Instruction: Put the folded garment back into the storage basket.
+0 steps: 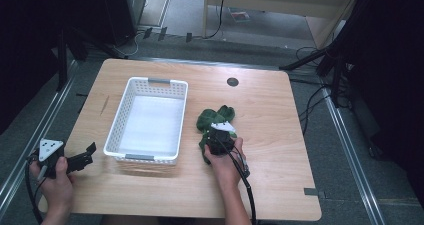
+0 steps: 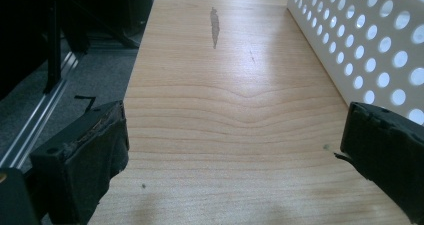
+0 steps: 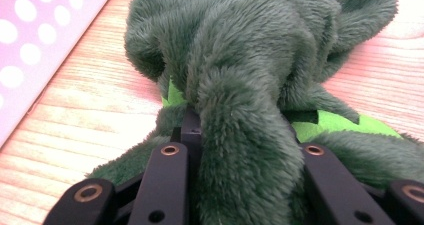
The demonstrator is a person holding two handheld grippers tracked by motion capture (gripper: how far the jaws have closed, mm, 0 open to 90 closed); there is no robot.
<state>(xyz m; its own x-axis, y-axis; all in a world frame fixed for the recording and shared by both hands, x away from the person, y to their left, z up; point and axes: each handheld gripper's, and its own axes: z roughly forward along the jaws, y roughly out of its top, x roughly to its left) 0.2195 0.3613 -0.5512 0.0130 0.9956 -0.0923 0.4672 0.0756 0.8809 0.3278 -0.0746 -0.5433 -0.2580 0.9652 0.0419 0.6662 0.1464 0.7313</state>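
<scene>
A dark green plush toy [image 1: 216, 117] with bright green felt patches lies on the wooden table [image 1: 280, 135], just right of a white perforated basket [image 1: 131, 92]. My right gripper [image 1: 216, 131] comes at it from the near side and is shut on it. In the right gripper view the toy [image 3: 235, 50] bulges between the black jaws of the right gripper [image 3: 242, 135], a thick fold of fur squeezed between them. My left gripper [image 1: 90, 153] rests at the table's near left edge. In its own view the left gripper [image 2: 235, 120] stands open over bare wood.
The basket is empty; its wall [image 2: 370, 45] runs along the right of the left gripper view and its corner [image 3: 30, 35] shows at the left of the right gripper view. A dark round grommet [image 1: 232, 82] sits at the table's far side. Cables and stands surround the table.
</scene>
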